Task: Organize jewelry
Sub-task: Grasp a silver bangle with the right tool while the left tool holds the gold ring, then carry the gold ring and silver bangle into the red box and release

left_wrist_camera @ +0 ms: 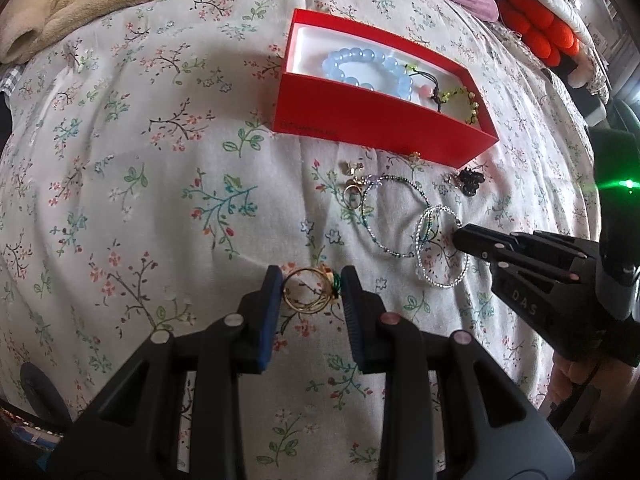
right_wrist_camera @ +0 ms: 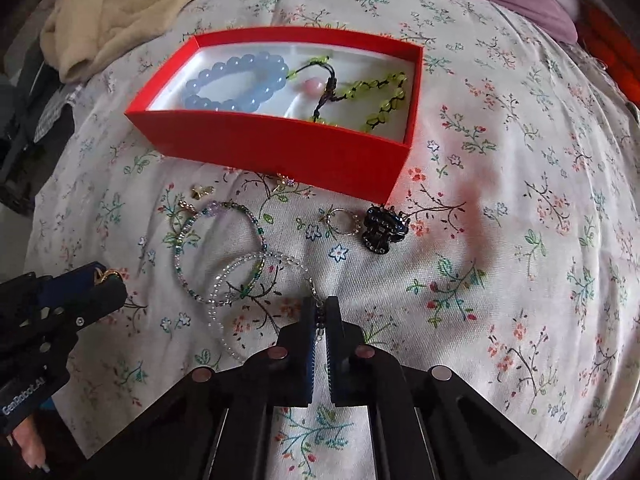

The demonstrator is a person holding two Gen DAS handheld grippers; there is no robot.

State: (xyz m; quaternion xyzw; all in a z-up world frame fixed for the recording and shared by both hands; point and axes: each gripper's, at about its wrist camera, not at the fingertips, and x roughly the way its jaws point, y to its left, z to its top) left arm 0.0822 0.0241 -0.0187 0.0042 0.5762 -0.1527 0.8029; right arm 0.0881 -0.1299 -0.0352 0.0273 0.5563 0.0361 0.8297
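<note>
While both claws work low over the floral bed (left_wrist_camera: 120, 200), the left claw (left_wrist_camera: 311, 284) has its fingers closed onto a gold ring (left_wrist_camera: 308, 290), and the right claw (right_wrist_camera: 319, 312) is pinched nearly shut on the chain end of a clear beaded bracelet (right_wrist_camera: 248, 280). That bracelet trails ahead and left of the right claw and overlaps a green beaded one (right_wrist_camera: 218, 240). The red box (right_wrist_camera: 280, 152) sits farther ahead of both claws, already holding a blue bracelet (right_wrist_camera: 240, 84) and a yellow-green one (right_wrist_camera: 380, 96). Done well, each lift should probably go straight up and slowly, so the overlapping bracelet drops free, then release low inside the box. A black clip (right_wrist_camera: 382, 228) and small rings wait just before the box.
</note>
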